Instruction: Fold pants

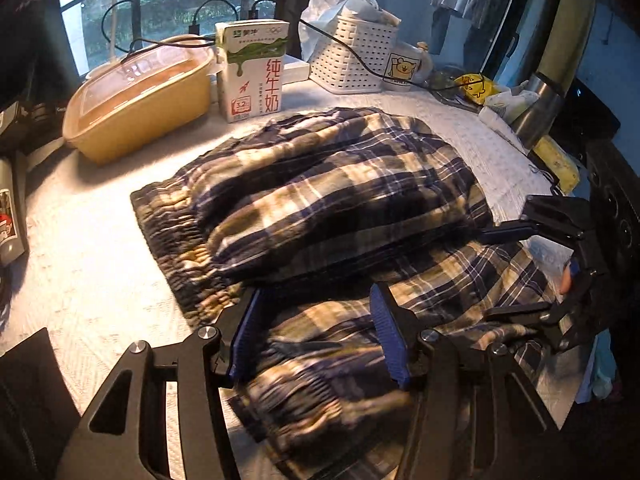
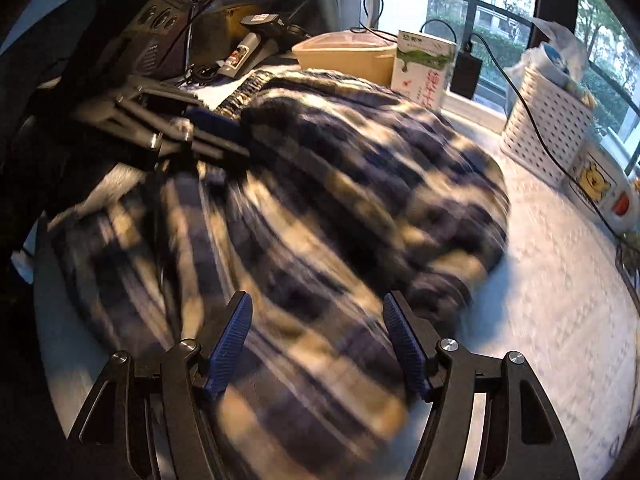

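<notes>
Plaid pants (image 1: pixel 340 188) in navy, tan and white lie folded over on a white textured cloth (image 1: pixel 100 280), with the gathered elastic waistband (image 1: pixel 180 240) facing left. My left gripper (image 1: pixel 316 320) is open low over the near layer of fabric, its blue pads apart and not pressing on the cloth. My right gripper (image 1: pixel 502 274) hovers open at the right edge of the pants. In the right wrist view, blurred by motion, the right gripper (image 2: pixel 318 340) is open above the pants (image 2: pixel 320 200), and the left gripper (image 2: pixel 228 134) sits at the upper left.
Along the window edge stand a yellow lidded container (image 1: pixel 136 100), a milk carton (image 1: pixel 254 68), a white perforated basket (image 1: pixel 356 56) and a mug (image 1: pixel 404 68). A black cable (image 1: pixel 340 44) runs across them. Yellow packets (image 1: pixel 478 88) and a metal pole (image 1: pixel 536 108) are at the right.
</notes>
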Available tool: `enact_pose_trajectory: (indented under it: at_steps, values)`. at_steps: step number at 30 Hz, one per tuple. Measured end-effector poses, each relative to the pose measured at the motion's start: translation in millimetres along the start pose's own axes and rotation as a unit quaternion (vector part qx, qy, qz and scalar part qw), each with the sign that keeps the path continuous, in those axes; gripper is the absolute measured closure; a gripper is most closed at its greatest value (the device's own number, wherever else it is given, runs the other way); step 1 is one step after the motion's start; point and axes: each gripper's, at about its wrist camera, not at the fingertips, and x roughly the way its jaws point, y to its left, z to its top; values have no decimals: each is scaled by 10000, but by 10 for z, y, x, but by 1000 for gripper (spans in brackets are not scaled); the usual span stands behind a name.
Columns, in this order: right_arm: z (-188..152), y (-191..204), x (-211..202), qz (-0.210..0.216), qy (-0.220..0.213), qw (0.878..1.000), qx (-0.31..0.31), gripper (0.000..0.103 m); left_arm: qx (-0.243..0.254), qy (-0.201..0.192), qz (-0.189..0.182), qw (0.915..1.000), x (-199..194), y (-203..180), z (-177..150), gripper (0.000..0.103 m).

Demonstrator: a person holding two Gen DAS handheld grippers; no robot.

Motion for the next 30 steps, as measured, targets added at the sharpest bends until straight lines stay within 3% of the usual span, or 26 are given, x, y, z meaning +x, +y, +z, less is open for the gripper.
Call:
enact_pose_trajectory:
  at_steps: [4, 7, 10, 12, 14, 16, 18, 20, 25, 30]
  values:
    - [-173, -32, -149, -47, 56, 10000, -21, 33, 67, 46, 31, 10000, -41, 51, -71, 49]
    - [-311, -148, -224, -76, 173, 9996, 222, 28, 119, 71, 122, 9998, -112, 15, -79, 49]
    - [-413, -258, -376, -191, 252, 9986, 419, 27, 336, -229, 175, 9990, -366, -107, -41, 49]
    - [-418, -306, -559, -338, 6, 9981, 524, 27, 550, -496, -16, 9973, -536, -230, -31, 45]
    - [-371, -303, -685, -361, -306, 9974, 539, 27, 730, -640, -237, 9950, -611, -366, -49, 33]
    - [-254, -236, -757, -314, -634, 9965, 446, 27, 887, -443, -59, 9951, -472, -444, -85, 32]
    - [-153, -135, -706, -228, -746, 9966, 257, 27, 730, -170, 231, 9969, -267, -409, -126, 32]
    - [-56, -32, -554, -119, -696, 9974, 109, 27, 577, -56, 603, 9965, -115, -353, -214, 32]
    - [-129, 154, -159, -118, -90, 9996, -257, 28, 581, 42, 496, 9971, -144, -366, -364, 32]
    - [-361, 85, -280, -82, 92, 9998, -136, 28, 821, 150, 488, 9953, -325, -395, -531, 32]
